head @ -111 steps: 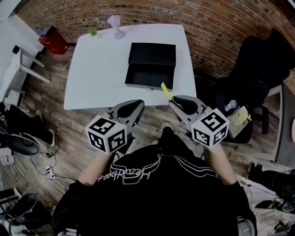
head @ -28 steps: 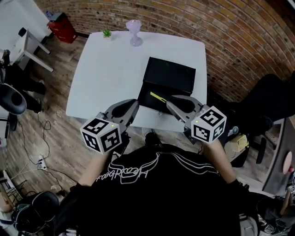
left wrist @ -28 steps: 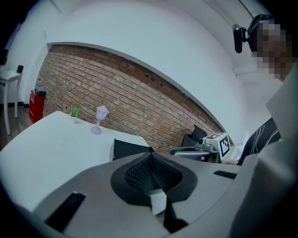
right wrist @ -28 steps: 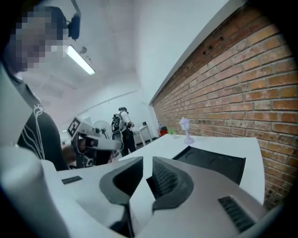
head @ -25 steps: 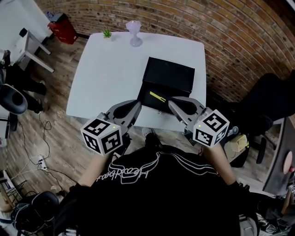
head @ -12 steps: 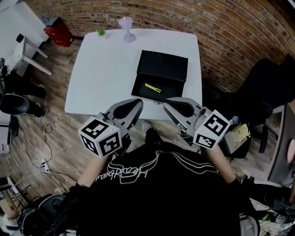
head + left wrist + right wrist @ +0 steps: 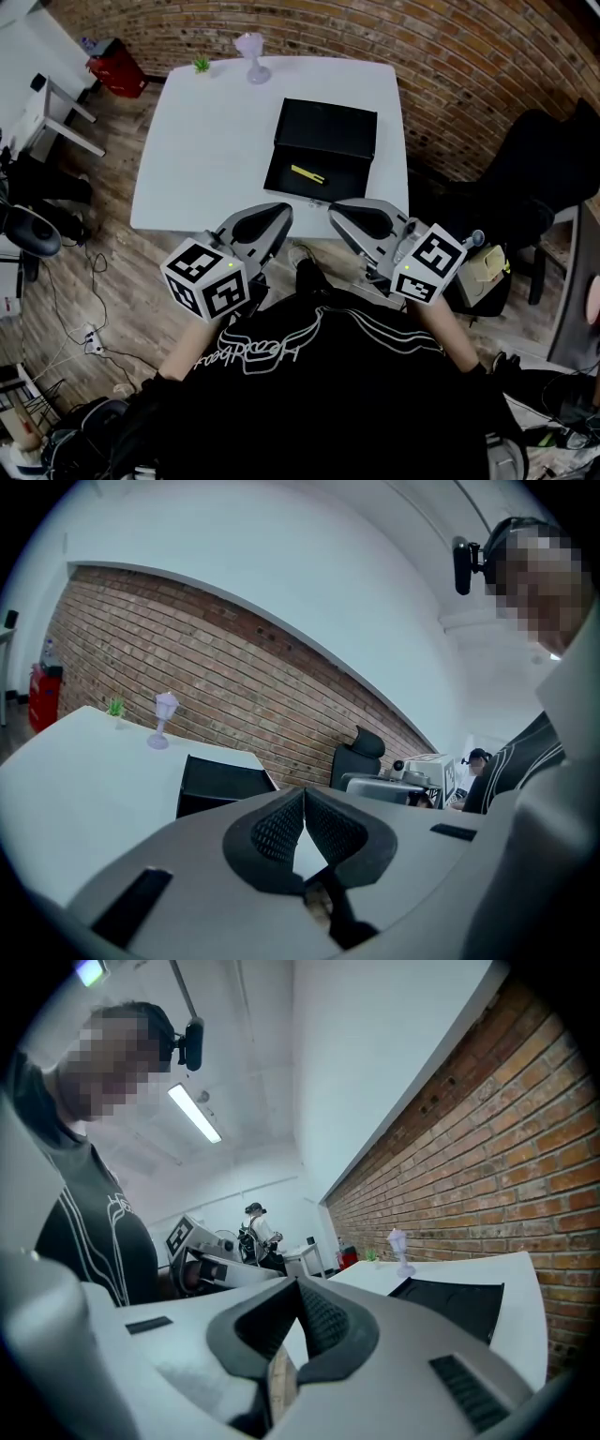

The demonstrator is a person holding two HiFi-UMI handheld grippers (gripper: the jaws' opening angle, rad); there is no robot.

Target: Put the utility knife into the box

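Note:
The yellow utility knife [image 7: 307,174] lies inside the open black box [image 7: 323,131] on the white table [image 7: 206,141]. Both grippers hang over the floor in front of the table's near edge, apart from the box. My left gripper [image 7: 281,208] is shut with nothing in it, its pads meeting in the left gripper view [image 7: 303,796]. My right gripper [image 7: 333,206] is shut and empty too, jaws pressed together in the right gripper view [image 7: 298,1284]. The box [image 7: 220,782] shows beyond the left jaws, and the box [image 7: 450,1302] lies to the right of the right jaws.
A pale purple goblet [image 7: 249,47] and a small green plant [image 7: 201,65] stand at the table's far edge. A brick wall runs behind. A black chair [image 7: 534,178] stands right of the table, a red object [image 7: 111,67] at far left, cables on the floor.
The knife, held at the right gripper's tips earlier, now lies in the box. Both grippers have drawn back toward the person, and the right jaws have shut empty.

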